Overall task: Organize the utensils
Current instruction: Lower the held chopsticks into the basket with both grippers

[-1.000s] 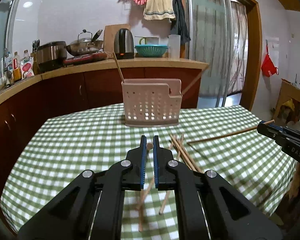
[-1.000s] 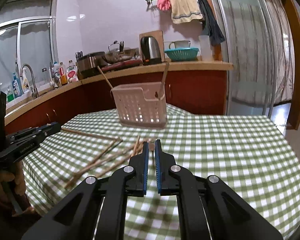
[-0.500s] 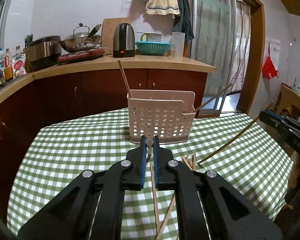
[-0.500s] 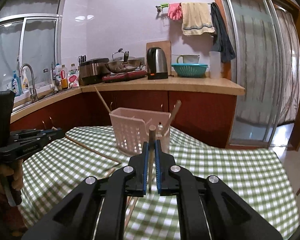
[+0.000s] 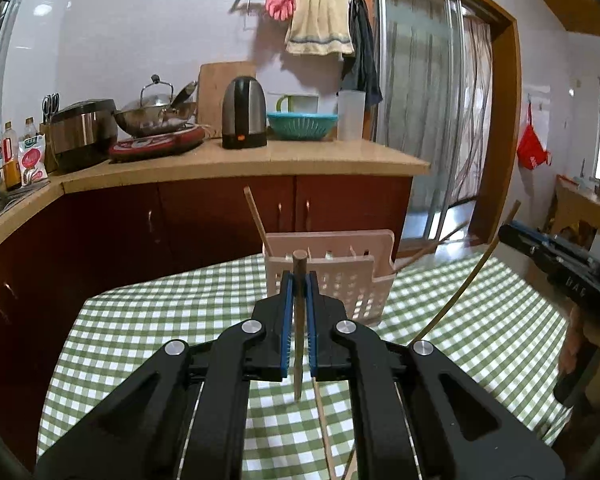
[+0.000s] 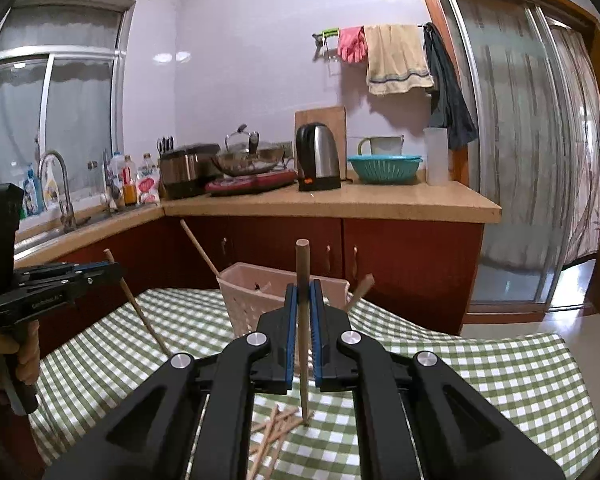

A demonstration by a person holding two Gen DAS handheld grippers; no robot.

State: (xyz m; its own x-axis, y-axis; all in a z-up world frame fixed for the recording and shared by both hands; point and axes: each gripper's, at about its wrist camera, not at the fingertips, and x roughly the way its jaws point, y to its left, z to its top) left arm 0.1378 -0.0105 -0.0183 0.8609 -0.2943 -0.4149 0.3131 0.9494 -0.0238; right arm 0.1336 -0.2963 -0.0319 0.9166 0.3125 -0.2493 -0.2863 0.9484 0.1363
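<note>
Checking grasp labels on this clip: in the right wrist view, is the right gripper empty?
No. The right gripper is shut on a wooden chopstick that stands upright between its blue pads, in front of the pink basket.

kettle (image 5: pixel 244 113) black-and-steel, upright on counter (image 5: pixel 340 160) | teal colander (image 5: pixel 302 125) at 3 o'clock of kettle | lidded wok (image 5: pixel 156 114) on red hob at 9 o'clock | cutting board (image 5: pixel 224 80) leaning behind | pink glove (image 5: pixel 280 2), beige towel (image 5: pixel 320 22) on wall rail at 12 o'clock | faucet (image 6: pixel 58 184) below window
</note>
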